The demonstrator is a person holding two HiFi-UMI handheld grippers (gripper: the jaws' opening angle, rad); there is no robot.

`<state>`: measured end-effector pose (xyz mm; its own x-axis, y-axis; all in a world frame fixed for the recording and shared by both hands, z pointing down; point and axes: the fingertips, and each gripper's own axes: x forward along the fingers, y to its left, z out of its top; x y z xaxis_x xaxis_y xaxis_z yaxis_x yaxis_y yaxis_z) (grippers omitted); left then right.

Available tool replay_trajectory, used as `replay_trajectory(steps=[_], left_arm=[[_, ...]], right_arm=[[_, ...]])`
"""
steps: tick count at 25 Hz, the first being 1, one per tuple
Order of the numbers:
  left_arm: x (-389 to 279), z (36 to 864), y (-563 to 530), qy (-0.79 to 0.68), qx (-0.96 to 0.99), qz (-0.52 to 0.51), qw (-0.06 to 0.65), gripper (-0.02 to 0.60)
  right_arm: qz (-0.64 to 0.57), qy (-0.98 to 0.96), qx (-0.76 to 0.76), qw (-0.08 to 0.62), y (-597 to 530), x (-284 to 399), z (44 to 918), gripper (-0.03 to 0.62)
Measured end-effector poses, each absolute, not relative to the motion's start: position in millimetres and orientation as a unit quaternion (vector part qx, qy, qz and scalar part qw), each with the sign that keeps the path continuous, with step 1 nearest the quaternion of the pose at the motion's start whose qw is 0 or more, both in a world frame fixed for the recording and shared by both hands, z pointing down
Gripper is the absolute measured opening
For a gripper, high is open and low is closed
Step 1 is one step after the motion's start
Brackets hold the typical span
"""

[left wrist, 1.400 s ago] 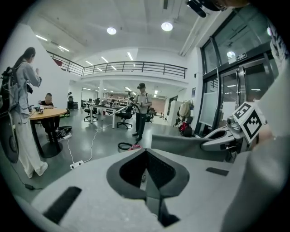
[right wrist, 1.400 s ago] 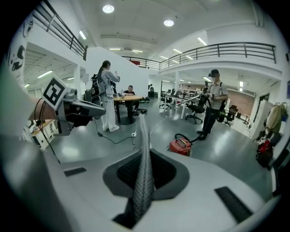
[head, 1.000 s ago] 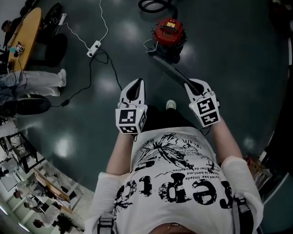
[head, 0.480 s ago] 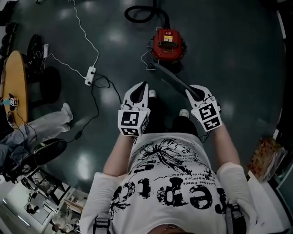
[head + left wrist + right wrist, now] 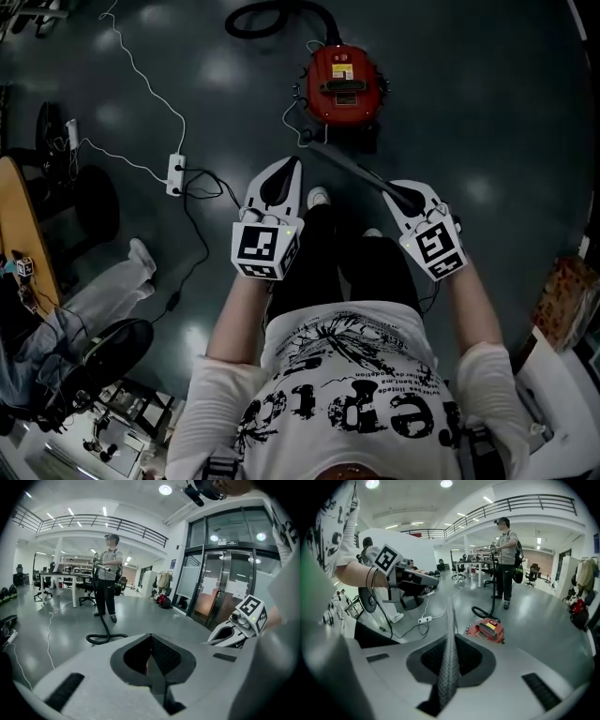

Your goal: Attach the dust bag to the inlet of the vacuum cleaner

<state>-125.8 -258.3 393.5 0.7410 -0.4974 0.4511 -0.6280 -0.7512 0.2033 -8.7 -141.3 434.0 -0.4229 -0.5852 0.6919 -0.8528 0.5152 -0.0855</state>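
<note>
A red canister vacuum cleaner (image 5: 343, 86) stands on the dark floor ahead of me, its black hose (image 5: 272, 14) curling off behind it. My right gripper (image 5: 389, 192) is shut on the grey dust bag (image 5: 345, 169), a flat sheet seen edge-on that reaches up and left toward the vacuum. In the right gripper view the bag (image 5: 450, 663) stands upright between the jaws, with the vacuum (image 5: 486, 631) on the floor beyond. My left gripper (image 5: 292, 164) is level with the right one, to its left. It is shut with nothing in it, as the left gripper view (image 5: 149, 638) shows.
A white power strip (image 5: 174, 174) with cables lies on the floor to the left. A round wooden table (image 5: 19, 225) and a seated person's leg (image 5: 103, 291) are at the far left. Another person (image 5: 506, 559) stands beyond the vacuum holding grippers.
Both grippers have travelled forward and down toward the vacuum, which now sits more squarely ahead. The right gripper still holds the bag and the left stays shut.
</note>
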Motion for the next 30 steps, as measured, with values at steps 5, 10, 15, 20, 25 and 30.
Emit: replay_trajectory(steps=[5,10,15,20,25,30], left_arm=[[-104,498,-274,-0.3,0.925,0.179,0.149,0.005],[-85,592,-286,-0.283,0.939,0.161,0.114,0.005],[-71,651,-296,-0.257,0.951,0.165,0.047,0.005],[-56,674,-322,-0.253,0.951,0.179,-0.008,0.005],[-29,690,-340,-0.217,0.942,0.246,-0.068,0.09],[4,688,-366,-0.175,0.931,0.288,-0.139,0.195]], right_arm=[[0.185,-0.834,0.426,0.3,-136,6,530,0.025],[0.128,-0.855,0.399,0.307,-133,15,625,0.025],[0.072,-0.868,0.375,0.317,-133,22,694,0.025],[0.038,-0.877,0.364,0.312,-140,29,725,0.025],[0.043,-0.879,0.36,0.309,-144,35,738,0.025],[0.038,-0.881,0.351,0.314,-146,35,739,0.025]])
